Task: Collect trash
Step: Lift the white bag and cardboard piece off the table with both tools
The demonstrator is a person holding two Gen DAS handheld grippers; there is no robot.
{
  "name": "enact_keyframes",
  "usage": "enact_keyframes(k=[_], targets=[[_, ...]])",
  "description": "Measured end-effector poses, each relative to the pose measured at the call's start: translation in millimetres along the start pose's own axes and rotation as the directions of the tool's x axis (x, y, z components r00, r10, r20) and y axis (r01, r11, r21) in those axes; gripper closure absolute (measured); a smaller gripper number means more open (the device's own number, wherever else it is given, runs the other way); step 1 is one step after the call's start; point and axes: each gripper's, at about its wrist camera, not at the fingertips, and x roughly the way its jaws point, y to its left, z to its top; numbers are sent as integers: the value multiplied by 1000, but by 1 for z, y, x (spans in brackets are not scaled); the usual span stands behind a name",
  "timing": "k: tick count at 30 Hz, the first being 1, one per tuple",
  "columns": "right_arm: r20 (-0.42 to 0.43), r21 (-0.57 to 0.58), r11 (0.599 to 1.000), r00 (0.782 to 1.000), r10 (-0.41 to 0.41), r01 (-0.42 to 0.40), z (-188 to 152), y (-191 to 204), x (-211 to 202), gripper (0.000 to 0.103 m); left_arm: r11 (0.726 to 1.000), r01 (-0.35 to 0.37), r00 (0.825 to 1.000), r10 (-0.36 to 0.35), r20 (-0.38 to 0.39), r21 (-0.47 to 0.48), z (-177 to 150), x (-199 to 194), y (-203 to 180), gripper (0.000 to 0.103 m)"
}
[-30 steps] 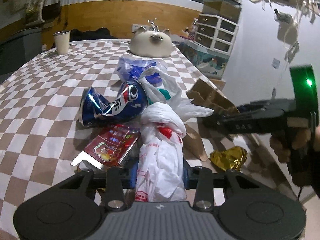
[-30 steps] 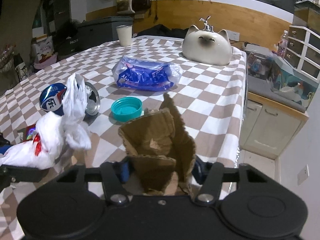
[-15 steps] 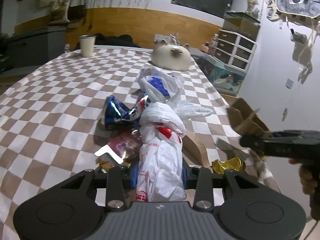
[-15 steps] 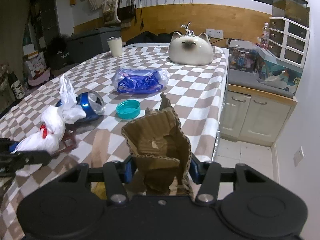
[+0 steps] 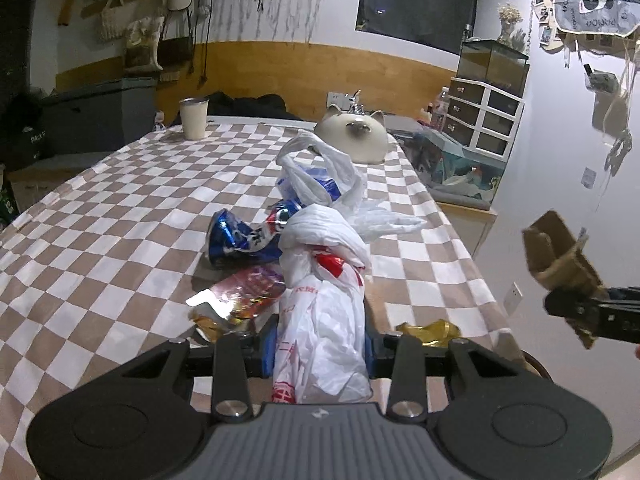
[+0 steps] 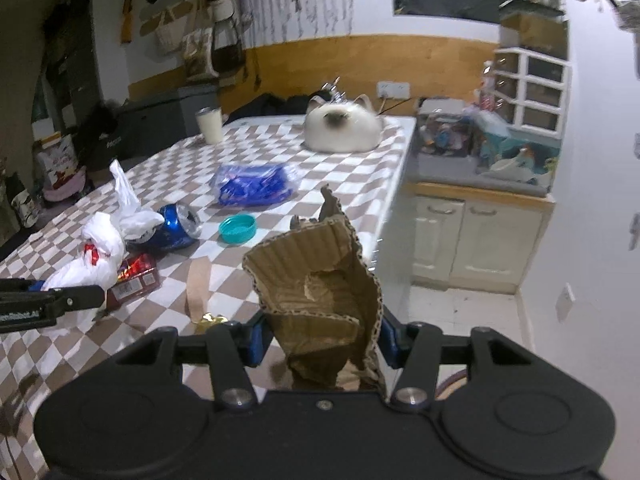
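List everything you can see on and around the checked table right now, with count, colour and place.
plastic bag: one, white with red print, in left hand-held gripper
cardboard scrap: one, brown, in right hand-held gripper
crushed can: one, blue, mid table
snack wrapper: one, red, near can
foil wrapper: one, gold, near edge
blue bag: one, mid table
lid: one, teal, beside can
cup: one, cream, far corner
cat figure: one, cream, far end
left hand-held gripper: black
right hand-held gripper: black

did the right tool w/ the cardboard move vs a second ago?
Yes. In the left wrist view, the right tool and its torn cardboard have pulled off the checkered table, now past its right edge, against the wall.
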Motion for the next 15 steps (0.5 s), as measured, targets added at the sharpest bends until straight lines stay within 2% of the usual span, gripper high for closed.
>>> enact_keyframes(k=[6,15], targets=[[34,44,999,999,-23,21,-11,-21,-32,49,1000,15,1000,-16,21,17,-2,-8,-28,63],[36,93,993,996,-79,76,-30,-52,-55,49,996,62,997,-65,49,67,-10,-13,-78,63]])
